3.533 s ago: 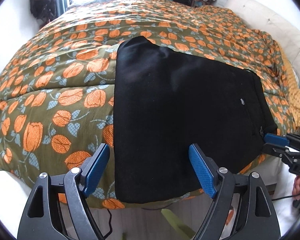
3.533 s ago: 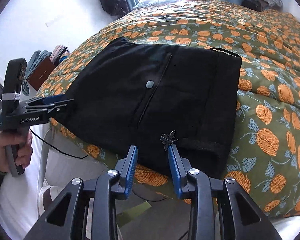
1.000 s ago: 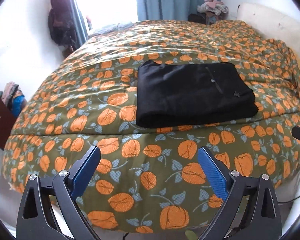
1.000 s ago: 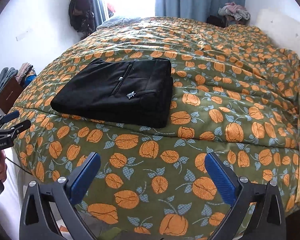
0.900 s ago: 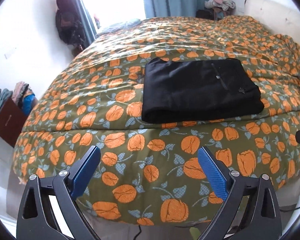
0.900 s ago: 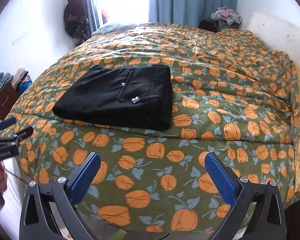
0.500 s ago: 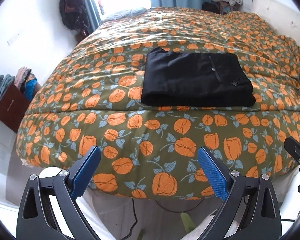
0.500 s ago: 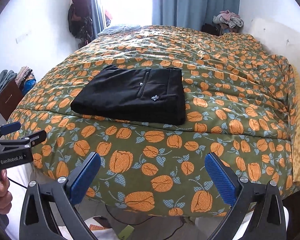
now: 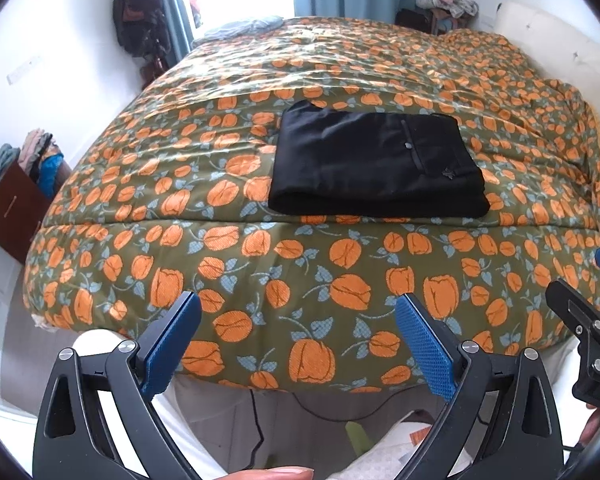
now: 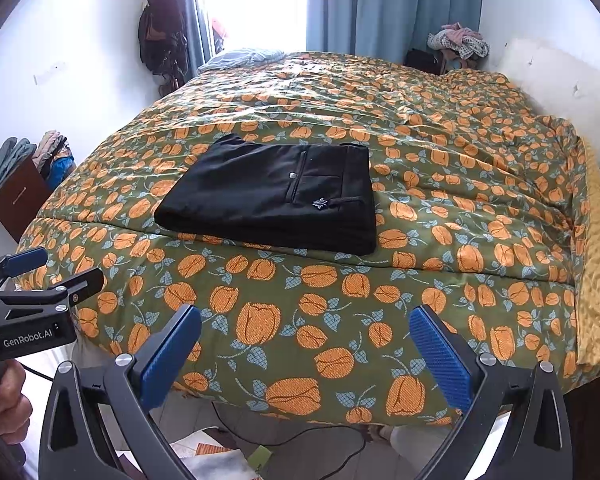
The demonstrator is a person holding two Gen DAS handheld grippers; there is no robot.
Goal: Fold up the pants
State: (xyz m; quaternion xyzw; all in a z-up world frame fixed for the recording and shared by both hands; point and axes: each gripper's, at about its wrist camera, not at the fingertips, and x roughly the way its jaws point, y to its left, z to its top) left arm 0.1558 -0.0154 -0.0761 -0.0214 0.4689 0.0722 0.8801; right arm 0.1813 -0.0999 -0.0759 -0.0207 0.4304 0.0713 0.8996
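Observation:
The black pants [image 9: 374, 168] lie folded into a flat rectangle near the front edge of the bed; they also show in the right wrist view [image 10: 276, 192], with a back pocket, a button and a small white emblem facing up. My left gripper [image 9: 298, 320] is open and empty, held back from the bed's front edge, well short of the pants. My right gripper [image 10: 306, 330] is open and empty, also off the bed's front edge. Each gripper shows at the edge of the other's view.
The bed's quilt [image 10: 420, 128] is green with orange tulips. A brown cabinet [image 10: 18, 196] with piled clothes stands at the left wall. Blue curtains [image 10: 396, 8] and a clothes pile [image 10: 458, 44] are at the back. Cables [image 10: 300, 438] lie on the floor below.
Both grippers have let go of the pants and pulled back and up from the bed, jaws wide. The pants stay folded on the quilt.

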